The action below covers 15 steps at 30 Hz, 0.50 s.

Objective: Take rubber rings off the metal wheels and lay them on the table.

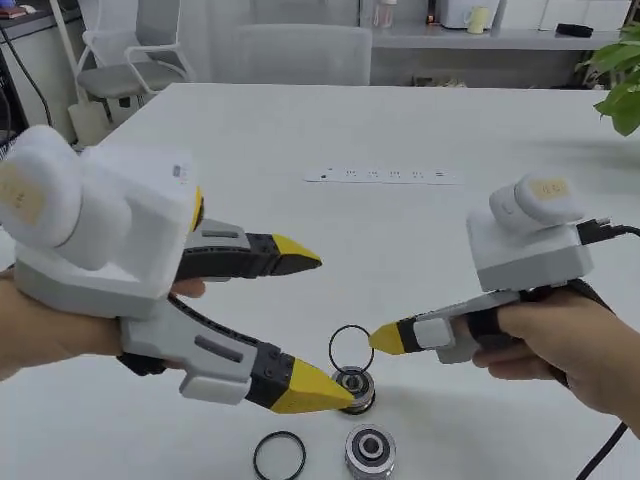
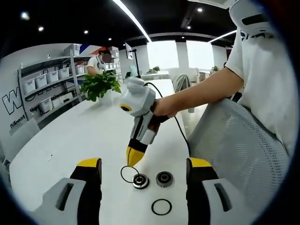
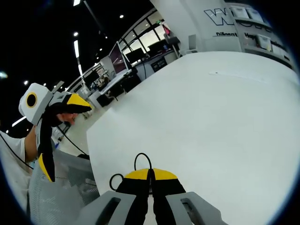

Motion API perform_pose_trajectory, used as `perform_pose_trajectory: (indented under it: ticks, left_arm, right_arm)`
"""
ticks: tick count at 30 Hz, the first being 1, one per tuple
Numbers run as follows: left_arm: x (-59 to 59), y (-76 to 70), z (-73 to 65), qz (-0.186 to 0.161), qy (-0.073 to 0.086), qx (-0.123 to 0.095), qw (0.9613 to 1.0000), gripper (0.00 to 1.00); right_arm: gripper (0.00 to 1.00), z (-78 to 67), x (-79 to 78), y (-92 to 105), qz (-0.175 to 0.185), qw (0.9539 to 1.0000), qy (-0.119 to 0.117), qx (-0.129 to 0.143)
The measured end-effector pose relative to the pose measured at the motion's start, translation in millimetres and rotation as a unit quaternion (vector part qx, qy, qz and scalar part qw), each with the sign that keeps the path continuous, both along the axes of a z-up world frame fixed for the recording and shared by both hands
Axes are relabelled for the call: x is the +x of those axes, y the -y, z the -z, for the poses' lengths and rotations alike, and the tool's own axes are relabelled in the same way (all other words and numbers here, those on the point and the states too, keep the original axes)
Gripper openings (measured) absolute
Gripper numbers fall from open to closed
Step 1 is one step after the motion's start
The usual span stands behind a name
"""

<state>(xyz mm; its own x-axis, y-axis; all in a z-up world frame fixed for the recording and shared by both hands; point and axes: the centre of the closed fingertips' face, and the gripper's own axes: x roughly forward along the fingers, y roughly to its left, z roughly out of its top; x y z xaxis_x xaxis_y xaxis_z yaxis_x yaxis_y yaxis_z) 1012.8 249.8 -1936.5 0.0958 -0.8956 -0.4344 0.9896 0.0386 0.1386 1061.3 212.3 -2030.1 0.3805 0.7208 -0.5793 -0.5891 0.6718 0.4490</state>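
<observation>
My right gripper (image 1: 381, 340) (image 3: 150, 175) is shut on a thin black rubber ring (image 1: 351, 347) (image 3: 143, 161), which it holds tilted up just above a metal wheel (image 1: 356, 385) (image 2: 140, 181). Whether the ring's lower edge still touches that wheel, I cannot tell. My left gripper (image 1: 312, 325) (image 2: 145, 165) is open, its lower yellow tip right beside this wheel and partly hiding it. A second metal wheel (image 1: 370, 450) (image 2: 164, 178) stands nearer the table's front edge. Another black ring (image 1: 279, 456) (image 2: 161, 206) (image 3: 116, 181) lies flat on the white table (image 1: 420, 240).
A flat white power strip (image 1: 385, 176) lies mid-table beyond the grippers. A grey chair (image 1: 300, 55) stands at the far edge, with a green plant (image 1: 615, 80) at the right. A mesh chair back (image 2: 239, 140) is close beside the person.
</observation>
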Motion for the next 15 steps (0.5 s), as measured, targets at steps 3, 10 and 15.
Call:
perform_pose_trajectory:
  ticks: [3, 10, 15]
  left_arm:
    - [-1.1, -9.6, -4.9, -0.007, 0.012, 0.004, 0.9999, 0.76]
    - [-0.3, -34.5, -16.4, -0.041, 0.023, -0.007, 0.9989, 0.81]
    - [-5.8, -52.1, -15.2, -0.062, 0.023, -0.01, 0.9978, 0.87]
  right_arm:
    - [0.0, -4.5, 0.3, -1.6, -0.002, 1.0, 0.004, 0.004]
    - [0.0, -13.1, 0.4, -5.8, -0.006, 0.9998, 0.011, 0.015]
    - [0.0, -17.0, -0.4, -9.1, -0.01, 0.9996, 0.011, 0.022]
